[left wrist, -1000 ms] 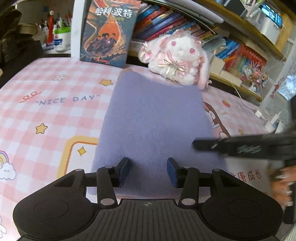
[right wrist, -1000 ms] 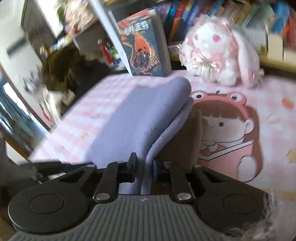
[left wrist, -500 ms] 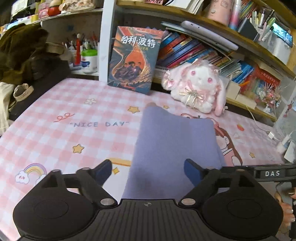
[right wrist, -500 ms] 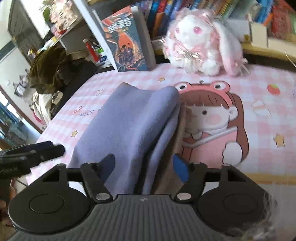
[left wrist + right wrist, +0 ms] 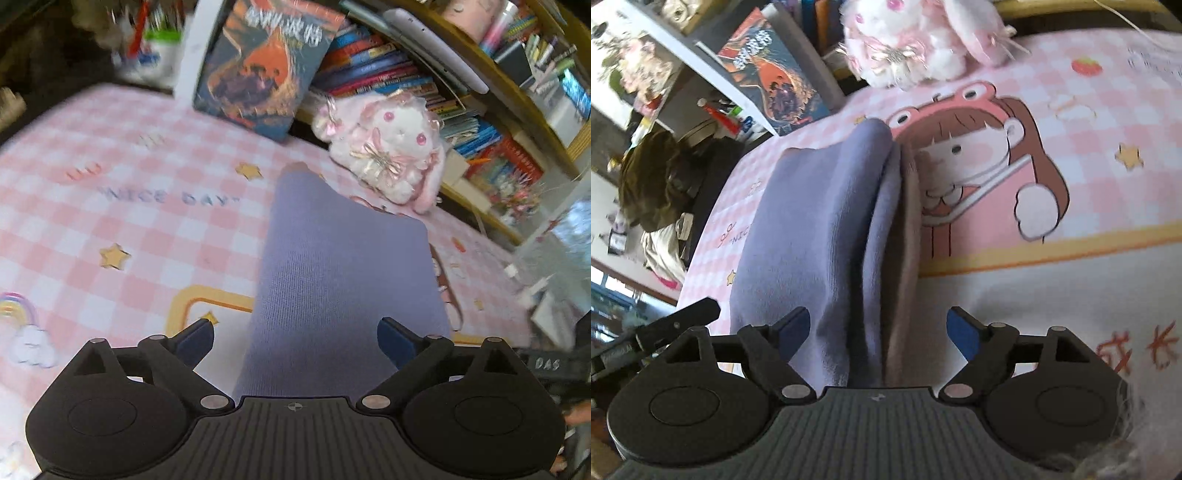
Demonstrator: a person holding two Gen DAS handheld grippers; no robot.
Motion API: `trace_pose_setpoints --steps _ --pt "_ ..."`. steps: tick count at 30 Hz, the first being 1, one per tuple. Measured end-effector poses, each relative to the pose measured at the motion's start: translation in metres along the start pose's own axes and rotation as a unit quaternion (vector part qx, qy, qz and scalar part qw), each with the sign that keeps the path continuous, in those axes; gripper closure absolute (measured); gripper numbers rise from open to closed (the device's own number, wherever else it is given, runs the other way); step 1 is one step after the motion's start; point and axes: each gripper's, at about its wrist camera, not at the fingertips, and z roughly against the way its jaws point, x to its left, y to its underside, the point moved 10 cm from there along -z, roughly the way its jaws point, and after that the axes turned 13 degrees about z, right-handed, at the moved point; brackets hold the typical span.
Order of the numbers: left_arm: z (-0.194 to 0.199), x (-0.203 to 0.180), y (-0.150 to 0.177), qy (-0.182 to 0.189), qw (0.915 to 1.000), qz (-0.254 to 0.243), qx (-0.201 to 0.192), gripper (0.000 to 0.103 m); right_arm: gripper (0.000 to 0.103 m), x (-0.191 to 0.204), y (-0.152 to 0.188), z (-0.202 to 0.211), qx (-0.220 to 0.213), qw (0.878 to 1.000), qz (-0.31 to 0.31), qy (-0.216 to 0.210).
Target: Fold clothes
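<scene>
While the left gripper point(image 5: 295, 341) hangs over the near end of the lavender garment point(image 5: 343, 280), its jaws are spreading wide, the blue pads clear of the cloth on either side and nothing pinched between them. The garment lies as a long folded strip on the pink checked mat point(image 5: 122, 229), running from 6 o'clock toward 12, its far end short of the plush bunny point(image 5: 391, 158) at 1 o'clock and the upright book point(image 5: 266, 62) at 11.

From the right wrist, the right gripper point(image 5: 878, 332) is likewise opening, pads off the fabric, with the stacked layers of the garment's edge lying loose in the gap. A beige lining shows along that edge, at 12 to 1 o'clock of the jaws.

I'd say a lengthwise fold has just been let go. The next move likely calls for regripping one short end with both claws and carrying it over to the other
</scene>
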Motion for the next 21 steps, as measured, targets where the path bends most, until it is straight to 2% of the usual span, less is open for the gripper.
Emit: trace_pose_setpoints --steps 4,8,10,11,12,15,17,19,21 --pt "-0.024 0.012 -0.006 0.049 0.9963 0.042 0.057 0.008 0.031 0.006 0.006 -0.009 0.000 0.999 -0.040 0.017" --pt "-0.042 0.015 -0.005 0.083 0.9897 0.047 0.107 0.009 0.044 0.011 0.009 -0.014 -0.016 0.997 -0.066 0.046" --pt "-0.046 0.014 -0.008 0.096 0.9872 0.049 0.117 0.018 0.047 0.011 0.010 -0.014 -0.027 0.995 -0.081 0.057" --pt "-0.048 0.014 -0.009 0.099 0.9861 0.050 0.124 0.025 0.050 0.011 0.010 -0.014 -0.033 0.994 -0.084 0.065" --pt "-0.049 0.014 -0.010 0.095 0.9862 0.049 0.127 0.040 0.051 0.011 0.011 -0.014 -0.035 0.993 -0.086 0.069" --pt "-0.049 0.010 -0.009 0.075 0.9888 0.028 0.125 0.046 0.064 0.013 0.011 -0.013 -0.041 0.993 -0.076 0.085" --pt "-0.039 -0.002 -0.006 0.053 0.9923 -0.015 0.110 0.050 0.075 0.024 0.008 -0.009 -0.046 0.993 -0.031 0.104" --pt "-0.026 -0.013 -0.004 0.048 0.9924 -0.048 0.103 0.051 0.077 0.038 0.005 -0.004 -0.045 0.990 0.024 0.128" --pt "-0.014 -0.012 0.000 0.051 0.9914 -0.046 0.112 0.051 0.077 0.049 0.009 0.002 -0.040 0.989 0.050 0.131"
